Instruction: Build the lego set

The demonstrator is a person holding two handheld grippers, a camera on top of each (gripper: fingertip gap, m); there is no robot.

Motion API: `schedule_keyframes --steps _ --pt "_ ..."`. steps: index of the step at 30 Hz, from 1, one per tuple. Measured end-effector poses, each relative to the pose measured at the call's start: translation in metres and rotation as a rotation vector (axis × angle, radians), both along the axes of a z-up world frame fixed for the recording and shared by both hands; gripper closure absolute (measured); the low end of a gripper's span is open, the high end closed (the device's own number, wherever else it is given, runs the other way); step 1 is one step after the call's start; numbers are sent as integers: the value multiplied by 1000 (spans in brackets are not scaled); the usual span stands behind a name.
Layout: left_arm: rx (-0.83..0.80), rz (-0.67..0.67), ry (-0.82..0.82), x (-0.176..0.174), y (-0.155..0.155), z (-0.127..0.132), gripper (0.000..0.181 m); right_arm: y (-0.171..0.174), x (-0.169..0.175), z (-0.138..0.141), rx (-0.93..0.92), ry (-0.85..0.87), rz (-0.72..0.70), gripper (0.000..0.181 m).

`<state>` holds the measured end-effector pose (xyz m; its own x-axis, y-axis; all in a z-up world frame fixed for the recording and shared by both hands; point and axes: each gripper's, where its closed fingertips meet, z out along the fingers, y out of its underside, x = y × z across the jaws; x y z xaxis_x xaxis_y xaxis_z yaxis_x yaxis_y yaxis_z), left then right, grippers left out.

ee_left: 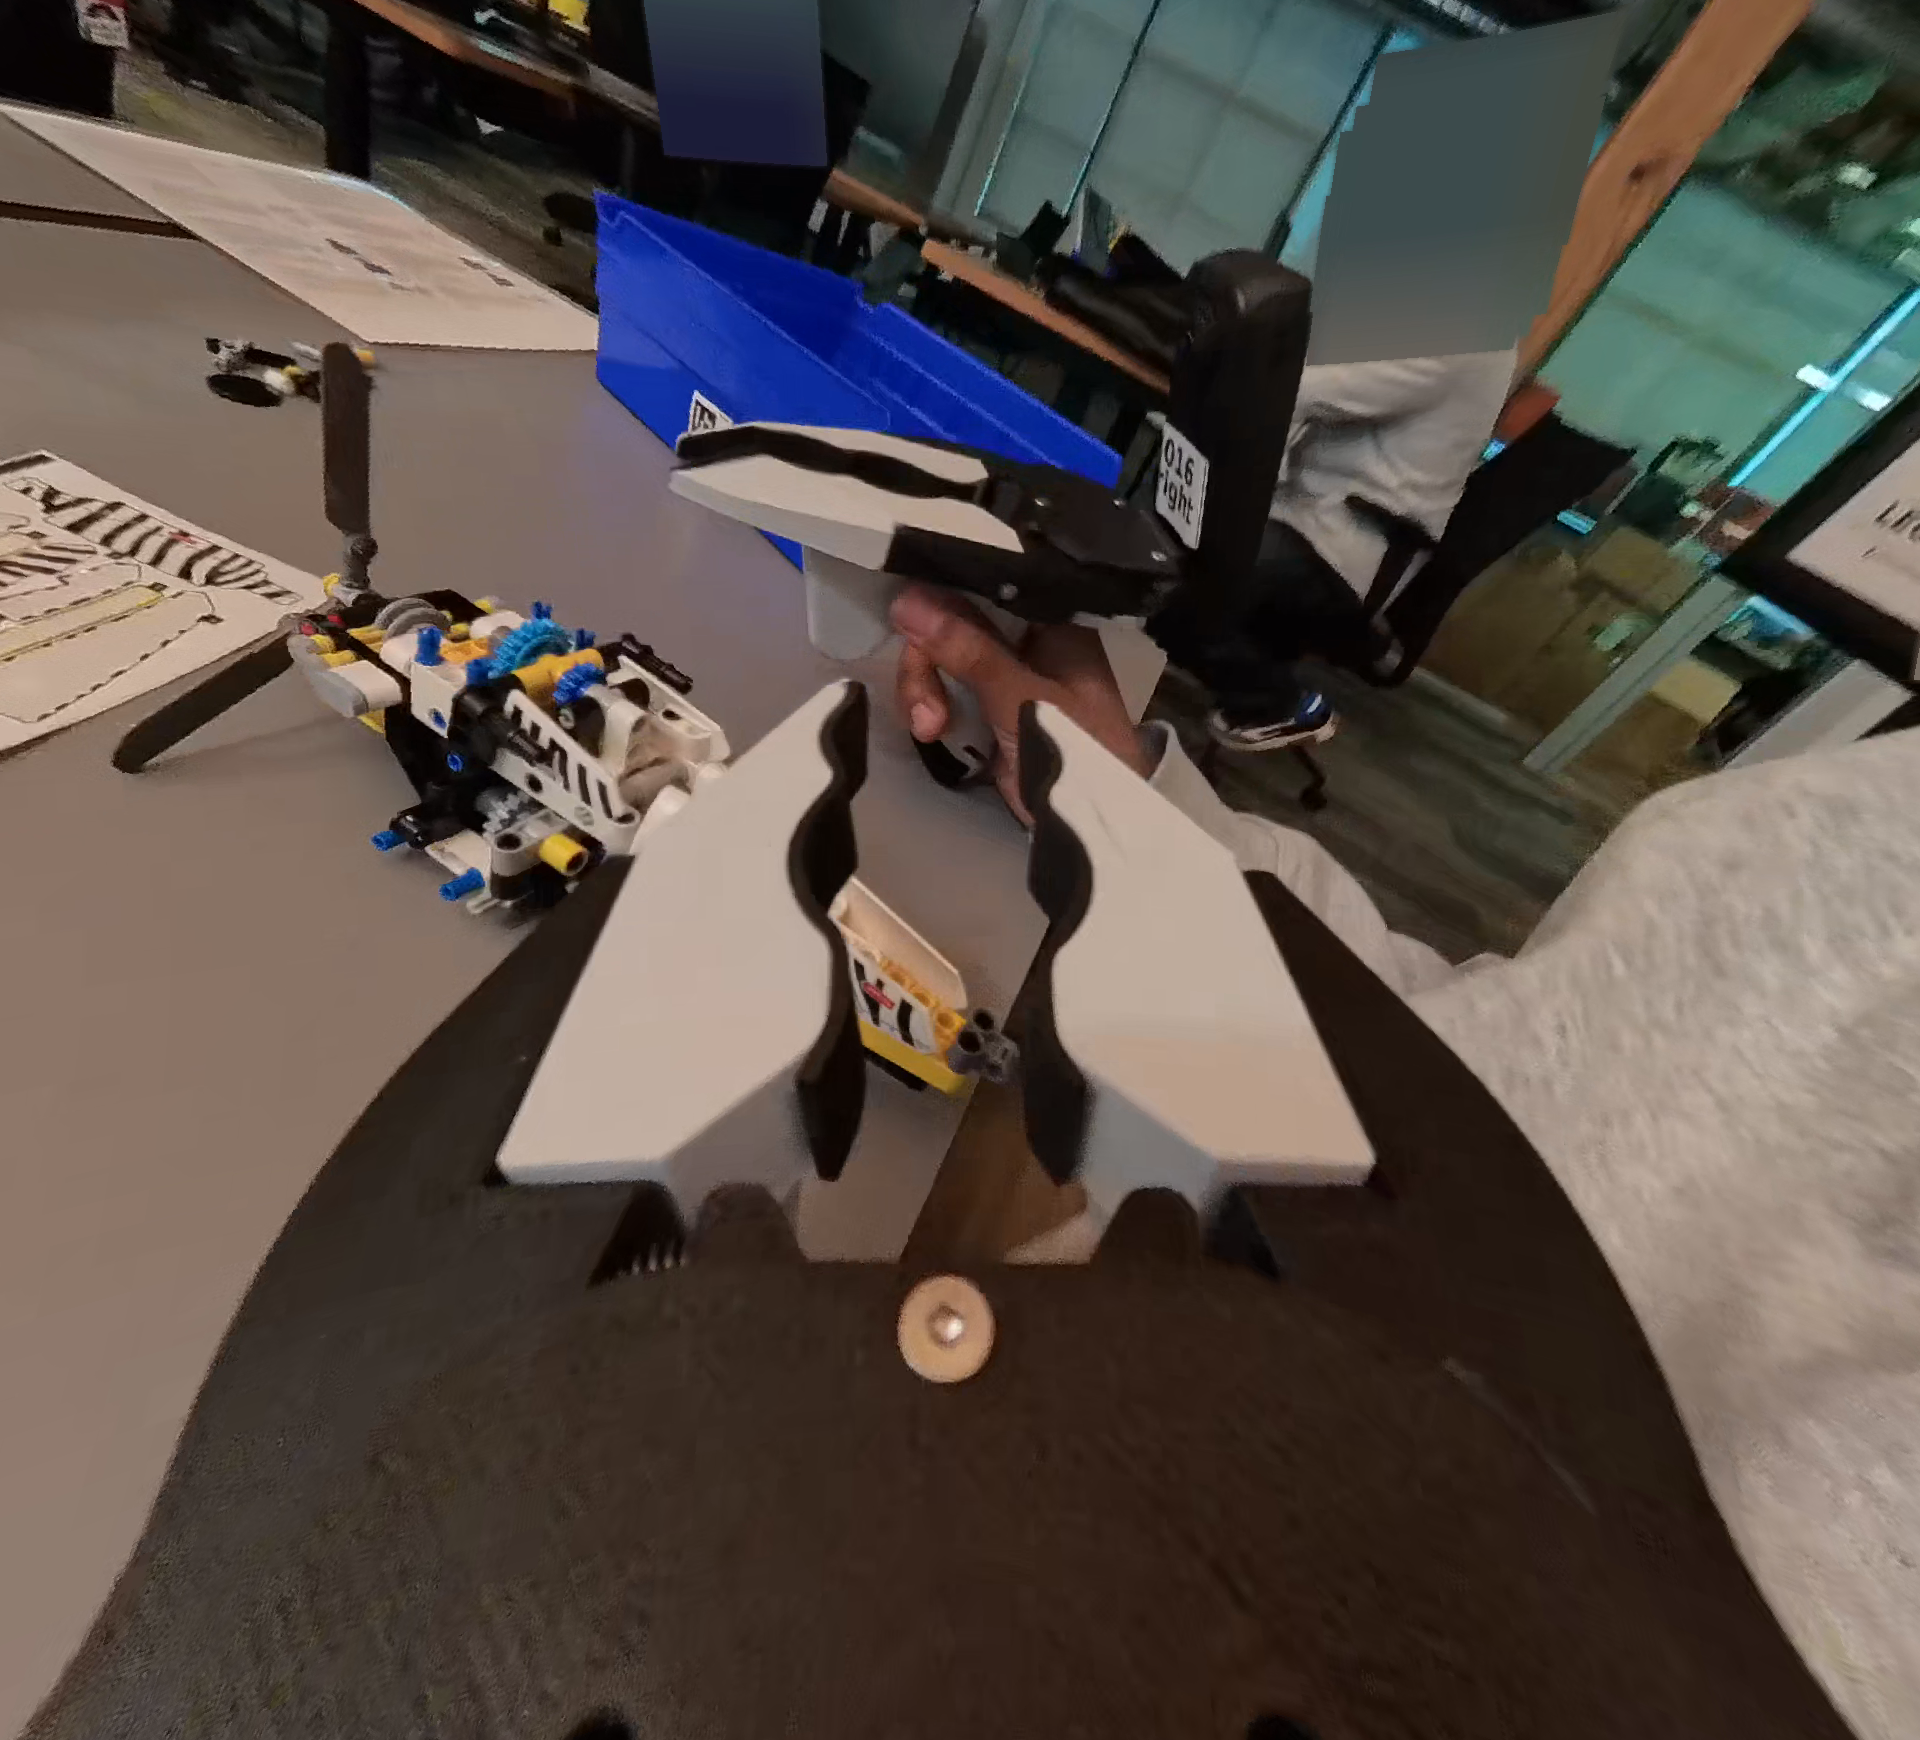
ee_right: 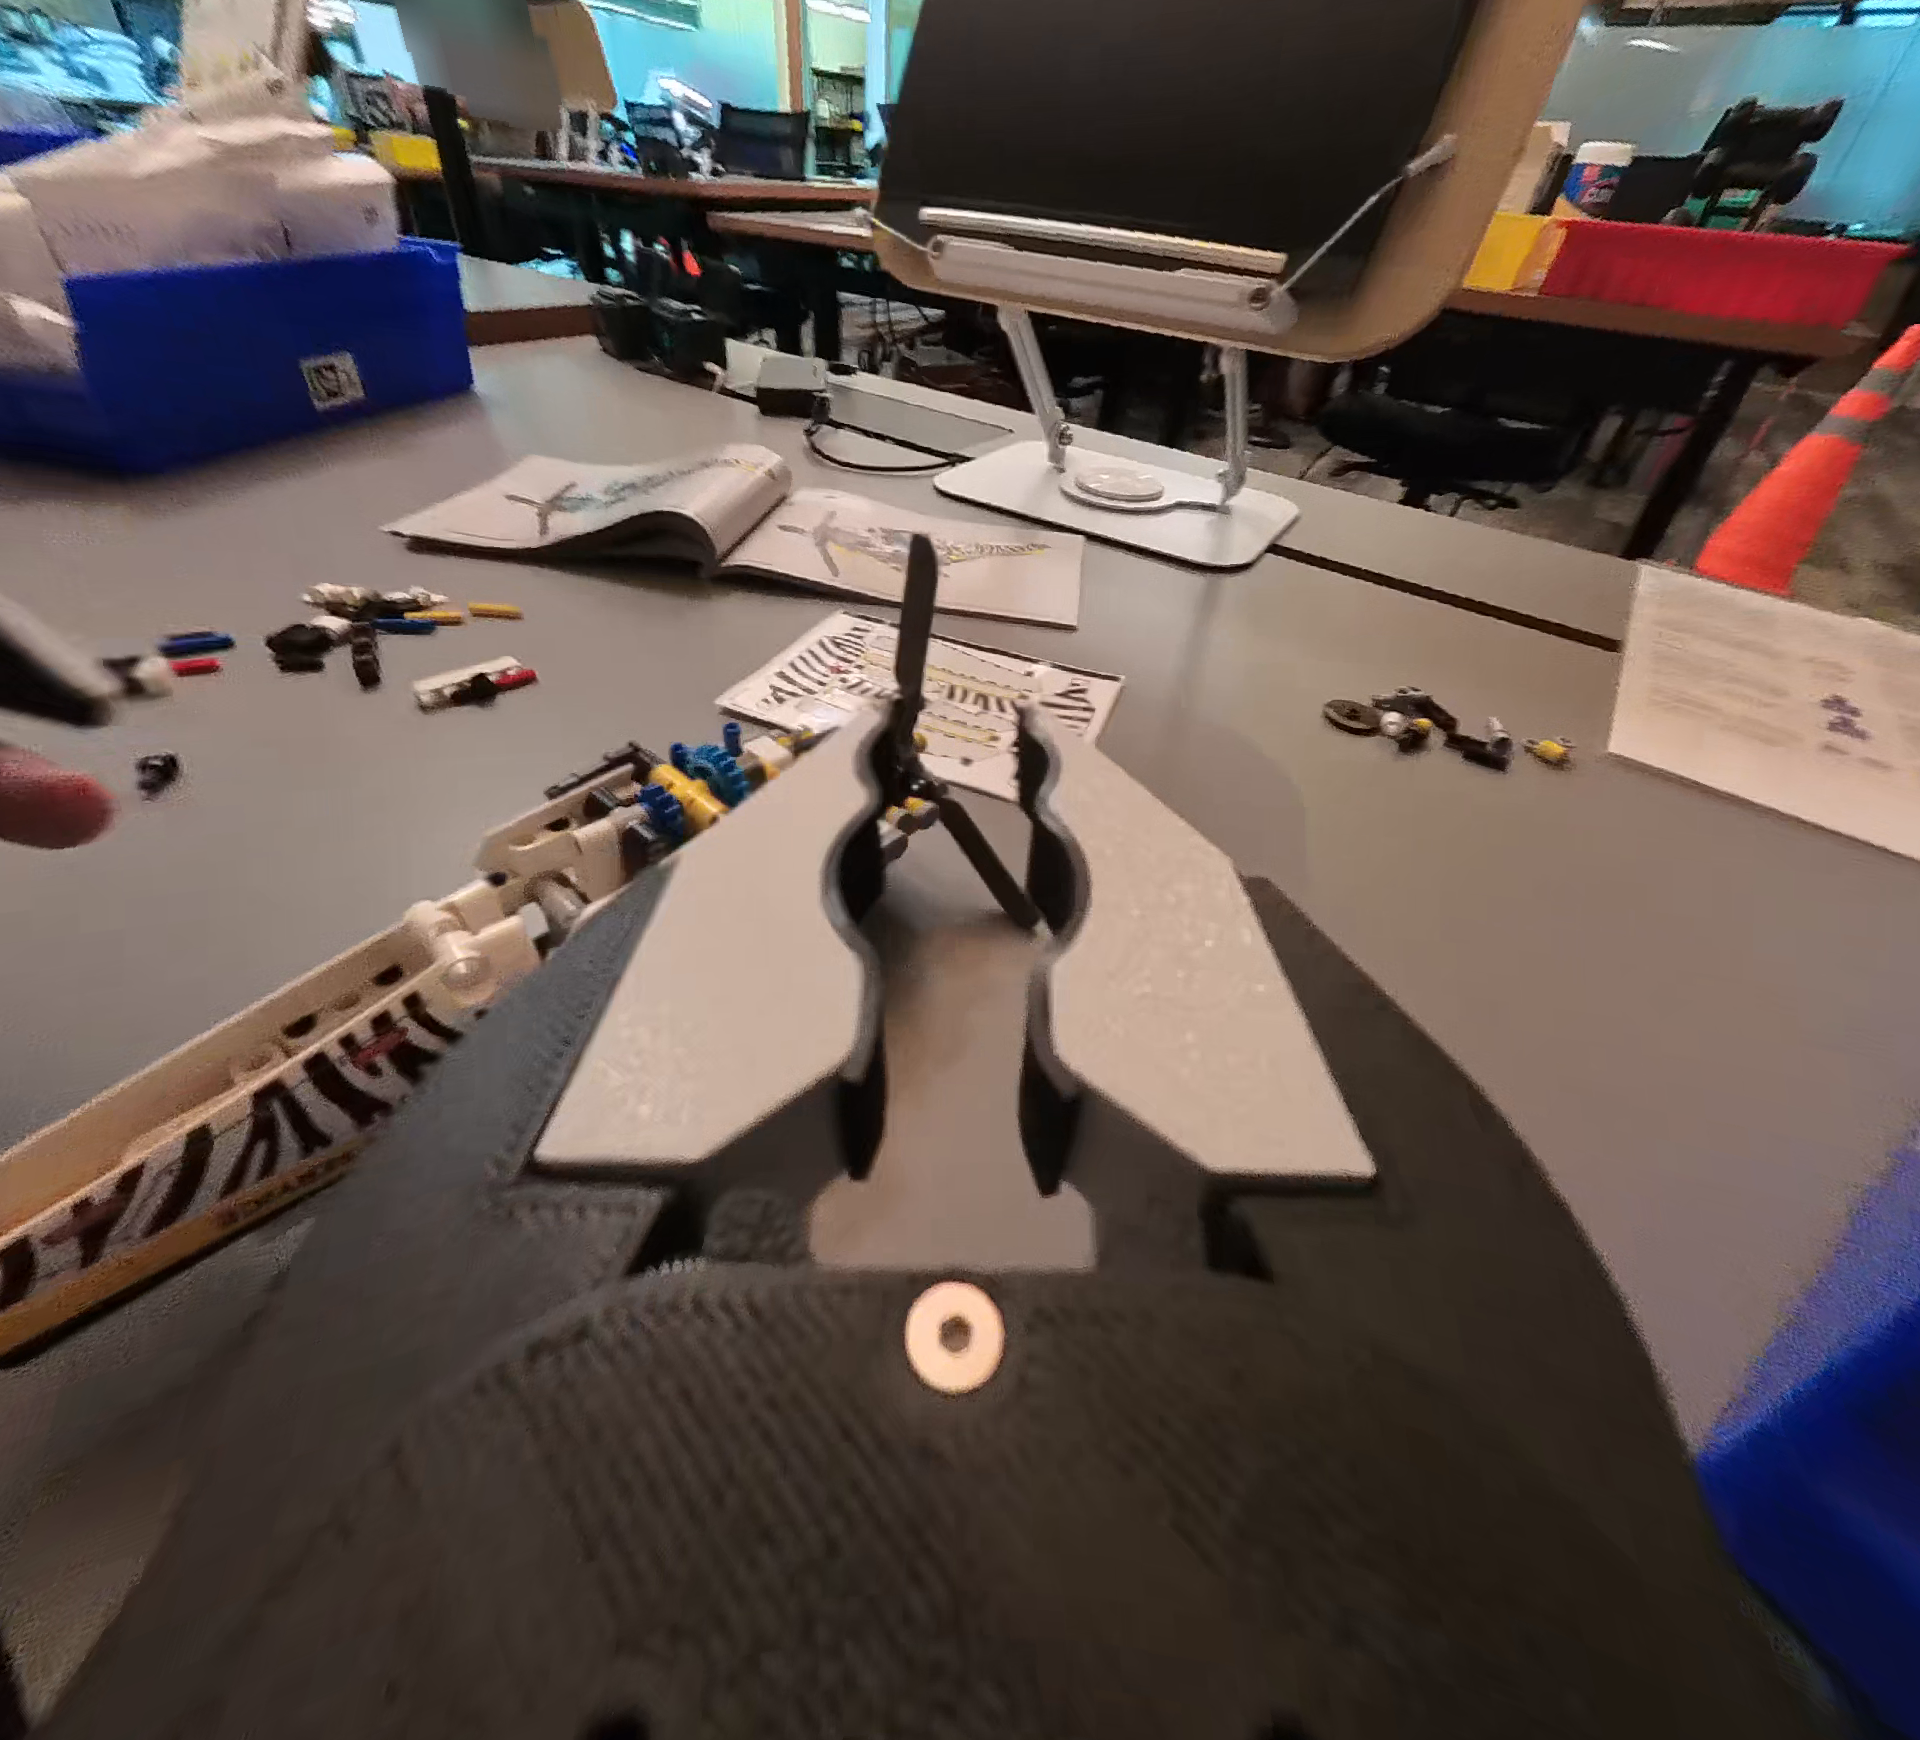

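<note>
Lego plane (ee_left: 499,714) half hidden behind left hand-held gripper (ee_left: 940,724); both hand-held grippers spread, empty.

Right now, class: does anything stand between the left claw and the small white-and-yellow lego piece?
Nothing visible does. The lego piece shows in the gap of the open left claw; the right claw hovers beyond its tips, the built model off left.

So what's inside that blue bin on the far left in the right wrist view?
The blue bin holds white paper or plastic bags piled above its rim. Whatever lies lower down is hidden by its front wall, and the blur prevents telling more.
</note>
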<state>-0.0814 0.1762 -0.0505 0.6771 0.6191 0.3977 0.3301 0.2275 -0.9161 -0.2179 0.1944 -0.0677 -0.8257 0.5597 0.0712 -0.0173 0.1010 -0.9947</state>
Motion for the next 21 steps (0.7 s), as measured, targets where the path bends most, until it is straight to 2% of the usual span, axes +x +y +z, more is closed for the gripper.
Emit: schedule_keyframes --steps 2,7,11,16,21 --pt "-43 18 18 2 4 2 161 1 -4 -2 19 9 -39 181" --pt "-73 28 28 11 7 2 161 8 -12 -1 30 31 -146 181" --pt "-15 28 -18 17 6 -1 156 15 -3 4 20 93 -196 181" --pt "-7 21 -50 29 11 -7 152 19 12 10 -21 140 -185 181" --pt "-28 29 -24 36 13 -1 152 16 16 11 4 180 -186 181"
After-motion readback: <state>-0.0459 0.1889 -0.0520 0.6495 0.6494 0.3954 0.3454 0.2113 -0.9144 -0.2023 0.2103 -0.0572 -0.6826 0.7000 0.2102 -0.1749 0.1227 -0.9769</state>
